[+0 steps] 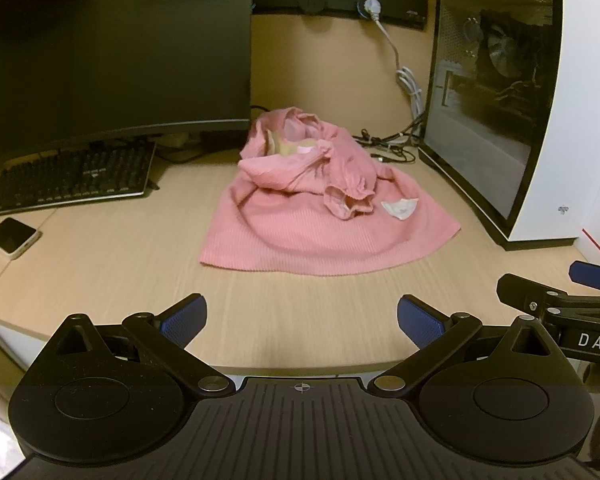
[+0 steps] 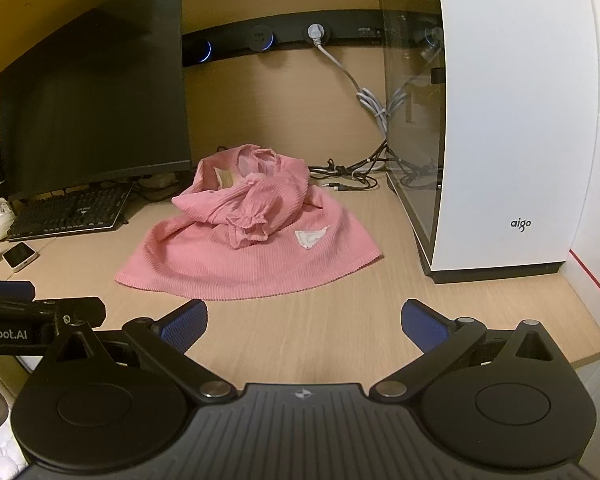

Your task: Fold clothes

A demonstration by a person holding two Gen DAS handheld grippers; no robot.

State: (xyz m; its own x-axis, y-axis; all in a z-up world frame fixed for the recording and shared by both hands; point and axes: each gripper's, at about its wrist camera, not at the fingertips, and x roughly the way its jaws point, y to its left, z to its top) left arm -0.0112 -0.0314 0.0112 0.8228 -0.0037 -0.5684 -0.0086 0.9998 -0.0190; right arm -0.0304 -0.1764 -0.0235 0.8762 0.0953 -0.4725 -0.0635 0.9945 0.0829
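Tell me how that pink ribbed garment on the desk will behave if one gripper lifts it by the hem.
The pink ribbed garment will probably hang limp: it already lies crumpled, sleeves bunched on top. Those loose sleeves may slide or unfurl as it rises. It looks light and unlikely to slip, since the ribbing should give the open right gripper some grip.

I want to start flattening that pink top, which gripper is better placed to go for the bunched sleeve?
Probably right. The sleeve cuff lies nearly straight ahead of the open right gripper; from the open left gripper it sits off to the right.
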